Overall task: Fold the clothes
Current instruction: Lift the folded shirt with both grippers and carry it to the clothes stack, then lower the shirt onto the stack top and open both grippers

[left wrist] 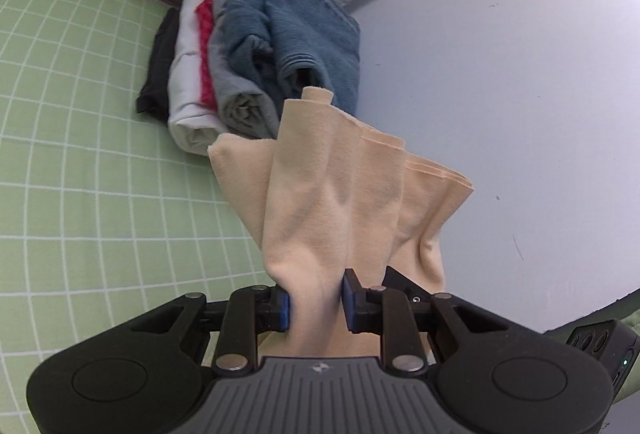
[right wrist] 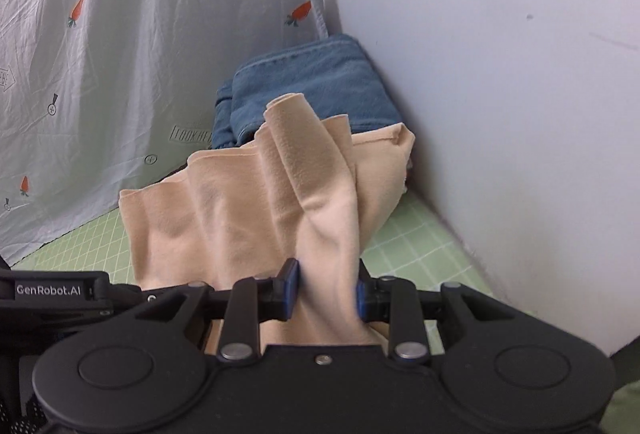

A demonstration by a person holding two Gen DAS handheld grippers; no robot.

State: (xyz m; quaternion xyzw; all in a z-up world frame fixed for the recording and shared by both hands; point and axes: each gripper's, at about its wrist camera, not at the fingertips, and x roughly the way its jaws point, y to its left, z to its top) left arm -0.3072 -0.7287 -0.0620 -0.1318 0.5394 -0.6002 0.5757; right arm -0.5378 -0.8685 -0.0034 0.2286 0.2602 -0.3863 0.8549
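A folded peach cloth (left wrist: 340, 194) hangs bunched between the blue pads of my left gripper (left wrist: 316, 304), which is shut on it. The same peach cloth (right wrist: 256, 210) is pinched in my right gripper (right wrist: 326, 294), also shut on it. The cloth is held above the green gridded mat (left wrist: 80, 174), close to a stack of folded clothes (left wrist: 224, 74): black, white, red, grey, with a blue towel (left wrist: 304, 30) on top. In the right wrist view the blue towel (right wrist: 312, 86) lies just beyond the cloth's far edge; the cloth hides the rest of the stack.
A pale wall (left wrist: 500, 94) stands right beside the stack. A white sheet with carrot prints (right wrist: 140, 54) hangs behind it. The other gripper's black body (right wrist: 52, 294) shows at the left edge of the right wrist view.
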